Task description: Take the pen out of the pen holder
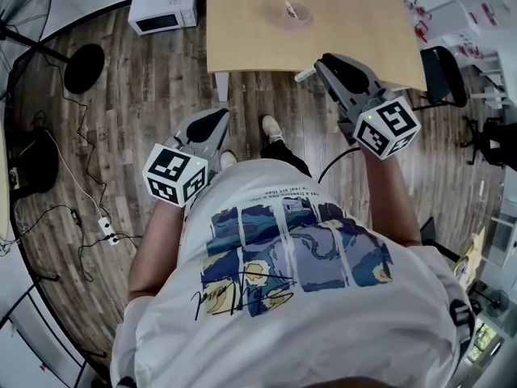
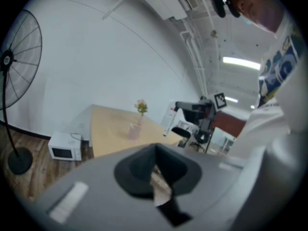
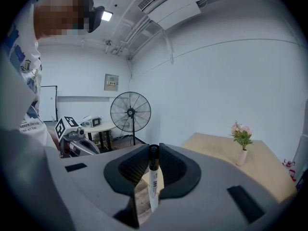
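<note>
A white pen with a black cap point(image 3: 153, 177) stands upright between the pads of my right gripper point(image 3: 153, 154), which is shut on it. In the head view its white end point(image 1: 305, 74) sticks out by the right gripper point(image 1: 327, 63), held over the near edge of the wooden table point(image 1: 242, 31). A clear pinkish pen holder point(image 1: 295, 12) stands further in on the table, apart from both grippers. My left gripper point(image 1: 213, 121) hangs lower over the floor, left of the table, shut with nothing in it point(image 2: 155, 150).
A small vase of flowers point(image 3: 242, 148) stands on the table's far part. A white microwave point(image 1: 164, 8) sits on the floor beside the table. A standing fan's base point(image 1: 84, 67), cables with a power strip point(image 1: 105, 229) and an office chair point(image 1: 443, 75) are around.
</note>
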### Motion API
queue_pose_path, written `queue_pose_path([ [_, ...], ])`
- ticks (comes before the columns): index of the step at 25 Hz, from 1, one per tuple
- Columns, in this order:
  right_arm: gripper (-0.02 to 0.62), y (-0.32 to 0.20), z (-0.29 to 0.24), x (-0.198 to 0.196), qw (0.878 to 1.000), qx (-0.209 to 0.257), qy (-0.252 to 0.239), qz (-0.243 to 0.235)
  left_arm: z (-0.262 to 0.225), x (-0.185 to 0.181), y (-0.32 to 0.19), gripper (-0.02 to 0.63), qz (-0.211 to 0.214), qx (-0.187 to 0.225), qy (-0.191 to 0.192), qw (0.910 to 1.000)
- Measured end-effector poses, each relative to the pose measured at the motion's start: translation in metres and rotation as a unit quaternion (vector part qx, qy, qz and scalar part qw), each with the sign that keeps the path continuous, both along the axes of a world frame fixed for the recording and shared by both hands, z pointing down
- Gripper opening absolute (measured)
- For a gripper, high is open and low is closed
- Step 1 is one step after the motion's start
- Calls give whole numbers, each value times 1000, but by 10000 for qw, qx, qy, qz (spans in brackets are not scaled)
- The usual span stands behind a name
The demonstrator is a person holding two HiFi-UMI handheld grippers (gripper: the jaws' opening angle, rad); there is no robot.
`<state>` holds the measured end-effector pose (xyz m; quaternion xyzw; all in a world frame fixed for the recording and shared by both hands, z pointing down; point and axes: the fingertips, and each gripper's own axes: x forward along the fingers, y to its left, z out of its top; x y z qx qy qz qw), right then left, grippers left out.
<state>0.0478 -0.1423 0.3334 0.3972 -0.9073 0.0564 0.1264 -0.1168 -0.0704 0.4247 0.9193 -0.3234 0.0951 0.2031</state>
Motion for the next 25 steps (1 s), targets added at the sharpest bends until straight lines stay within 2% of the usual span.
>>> queue_pose_path([
  [25,56,-9,3,7,10000,-13,48,22,2,6,-12,8,96,-31,-40,9999],
])
